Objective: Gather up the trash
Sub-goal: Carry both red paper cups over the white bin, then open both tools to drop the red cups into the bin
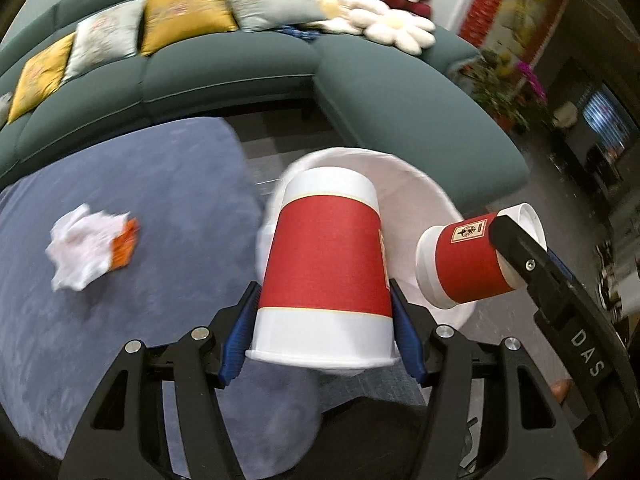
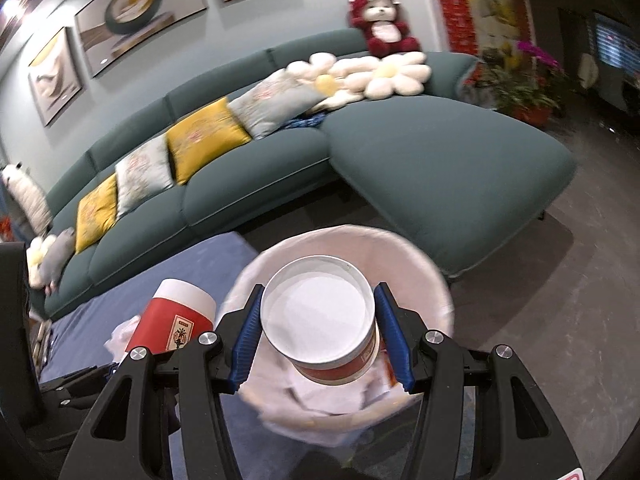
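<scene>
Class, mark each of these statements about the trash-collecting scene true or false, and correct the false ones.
1. Each gripper grips a red and white paper cup. True: the left gripper grips the left cup, the right gripper the right cup.
2. The crumpled paper lies inside the bin. False: the crumpled paper lies on the blue rug.
3. The white-lined bin is below the right cup. True.
4. The sofa is bare of cushions. False: the green sofa bears yellow and grey cushions.
5. The plush toy sits on the floor. False: the red plush toy sits on the sofa back.
</scene>
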Demonstrator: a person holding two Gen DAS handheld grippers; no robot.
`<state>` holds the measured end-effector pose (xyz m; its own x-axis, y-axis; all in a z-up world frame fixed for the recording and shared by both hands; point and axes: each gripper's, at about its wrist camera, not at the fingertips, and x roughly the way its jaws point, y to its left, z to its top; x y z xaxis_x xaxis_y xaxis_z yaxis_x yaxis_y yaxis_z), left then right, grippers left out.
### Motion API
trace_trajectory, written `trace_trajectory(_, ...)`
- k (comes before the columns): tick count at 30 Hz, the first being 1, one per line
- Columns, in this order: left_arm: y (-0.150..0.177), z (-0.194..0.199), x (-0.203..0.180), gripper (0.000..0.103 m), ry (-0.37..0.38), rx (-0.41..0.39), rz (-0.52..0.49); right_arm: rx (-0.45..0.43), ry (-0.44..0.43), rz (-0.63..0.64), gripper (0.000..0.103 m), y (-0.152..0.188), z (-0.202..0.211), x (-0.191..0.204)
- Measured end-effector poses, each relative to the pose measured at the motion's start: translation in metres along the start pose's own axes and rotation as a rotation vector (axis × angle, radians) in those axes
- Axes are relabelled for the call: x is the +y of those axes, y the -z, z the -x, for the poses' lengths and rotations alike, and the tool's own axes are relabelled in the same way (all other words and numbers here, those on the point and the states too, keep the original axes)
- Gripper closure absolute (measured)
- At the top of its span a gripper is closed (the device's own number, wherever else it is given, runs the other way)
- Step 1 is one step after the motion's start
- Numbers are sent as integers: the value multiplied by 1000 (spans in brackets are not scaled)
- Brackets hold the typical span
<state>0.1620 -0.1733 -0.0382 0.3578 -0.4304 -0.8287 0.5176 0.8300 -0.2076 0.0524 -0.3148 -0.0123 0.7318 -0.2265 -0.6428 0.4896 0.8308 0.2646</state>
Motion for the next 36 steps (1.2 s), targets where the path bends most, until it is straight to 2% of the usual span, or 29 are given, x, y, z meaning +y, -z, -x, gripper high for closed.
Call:
trace_trajectory(3, -7, -16, -18, 44, 21, 27, -26, -9, 24, -35, 50, -6, -3, -21)
trace_trajectory(8, -13, -31, -31, 42, 49, 47, -27, -15, 41, -66, 50, -10, -10, -35)
trace_trajectory(10, -14, -35, -34, 39, 52, 50, -30, -13, 40, -73, 50, -11, -13, -36)
trace_trajectory(12, -15, -36, -35, 32, 50, 47, -28, -15, 38, -73, 50, -10, -14, -36)
trace_trajectory(14, -15, -35, -34, 29, 31, 35, -29, -14, 34, -74, 50, -11, -16, -35)
trace_trajectory(33, -11, -31, 1, 28, -17, 47, 34, 12, 12, -55, 49, -11, -30, -12)
trace_trajectory(34, -11, -31, 2, 28, -17, 47, 38, 13, 11, -53, 48, -11, -31, -12)
trace_trajectory(36, -11, -30, 5, 28, -17, 48, 48, 12, 13, -57, 40, -11, -30, -11)
